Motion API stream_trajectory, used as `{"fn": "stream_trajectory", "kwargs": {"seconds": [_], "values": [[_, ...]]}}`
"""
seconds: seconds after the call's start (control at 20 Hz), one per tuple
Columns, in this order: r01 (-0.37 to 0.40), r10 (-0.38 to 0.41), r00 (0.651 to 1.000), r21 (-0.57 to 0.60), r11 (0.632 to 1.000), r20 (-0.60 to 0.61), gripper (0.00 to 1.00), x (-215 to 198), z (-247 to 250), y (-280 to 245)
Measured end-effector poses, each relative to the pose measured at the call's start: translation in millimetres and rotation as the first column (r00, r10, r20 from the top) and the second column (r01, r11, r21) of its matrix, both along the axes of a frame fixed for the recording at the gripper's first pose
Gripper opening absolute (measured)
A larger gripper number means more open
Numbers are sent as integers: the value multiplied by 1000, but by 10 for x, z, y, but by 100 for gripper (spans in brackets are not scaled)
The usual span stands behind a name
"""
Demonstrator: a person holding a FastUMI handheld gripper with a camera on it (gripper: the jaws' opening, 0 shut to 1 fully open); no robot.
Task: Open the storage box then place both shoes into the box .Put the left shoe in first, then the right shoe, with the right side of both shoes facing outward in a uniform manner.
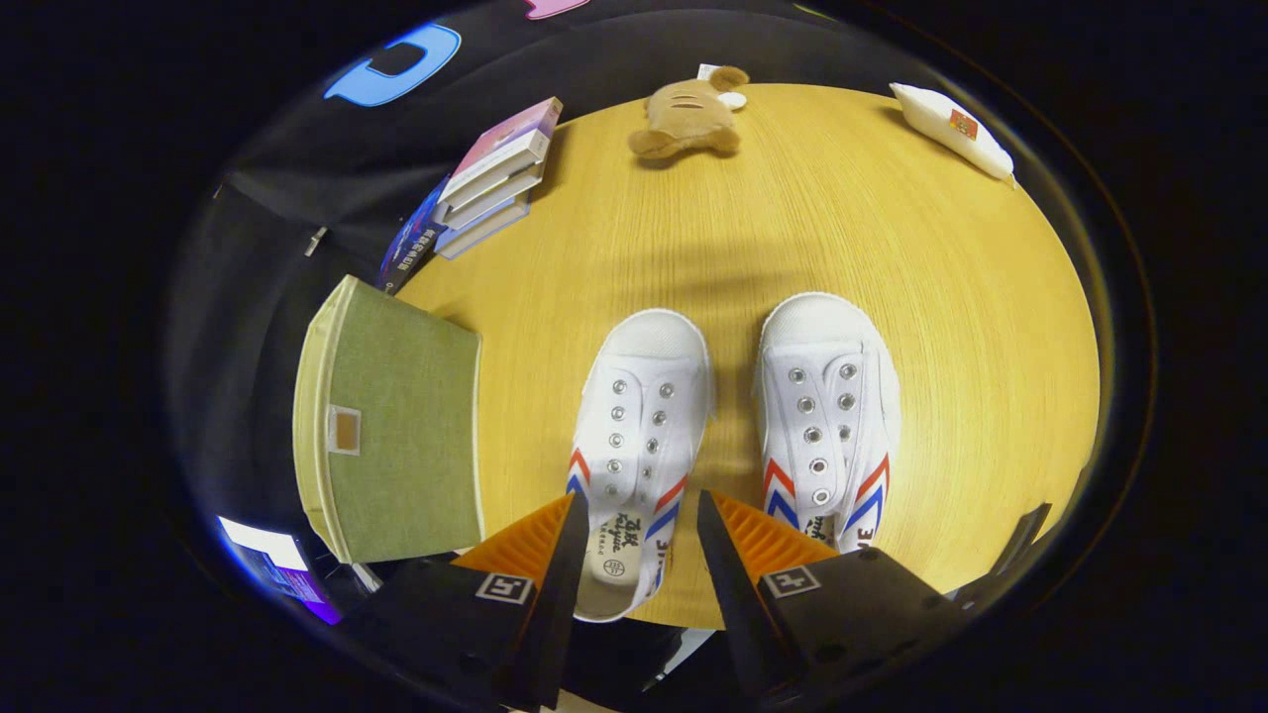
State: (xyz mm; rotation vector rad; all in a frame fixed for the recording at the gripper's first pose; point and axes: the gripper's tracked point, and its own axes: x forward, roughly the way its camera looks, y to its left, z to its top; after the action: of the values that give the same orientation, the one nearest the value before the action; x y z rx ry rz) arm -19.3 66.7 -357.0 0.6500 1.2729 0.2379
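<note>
Gripper view: storage box (396, 436) closed; claw (634, 540) open.

Round wooden table (792, 238) carries the bystanders. At its far rim lies a brown plush bear (690, 117), flopped face down. Left of the bear, a stack of books (495, 178) overhangs the rim. Right of the bear, a white packet (951, 129) lies at the rim.
</note>
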Motion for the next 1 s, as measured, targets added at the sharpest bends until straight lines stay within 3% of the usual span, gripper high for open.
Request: {"fn": "stream_trajectory", "kwargs": {"seconds": [0.2,0.3,0.4,0.45,0.5,0.55,0.65,0.85,1.0], "values": [[-34,33,999,-39,999,-31,68,33,-177,80],[-54,50,998,-81,995,-48,50,14,-294,96],[-75,69,996,-107,991,-64,48,-22,-374,135],[-80,72,995,-121,989,-69,37,-30,-400,139],[-84,73,994,-142,986,-80,36,-50,-421,116],[-70,58,994,-146,987,-88,23,-41,-417,106],[-21,8,995,-123,992,-102,10,-41,-375,105],[4,-15,997,-149,989,-74,7,-45,-215,30],[46,-57,993,-106,993,-99,7,-101,-33,29]]}}
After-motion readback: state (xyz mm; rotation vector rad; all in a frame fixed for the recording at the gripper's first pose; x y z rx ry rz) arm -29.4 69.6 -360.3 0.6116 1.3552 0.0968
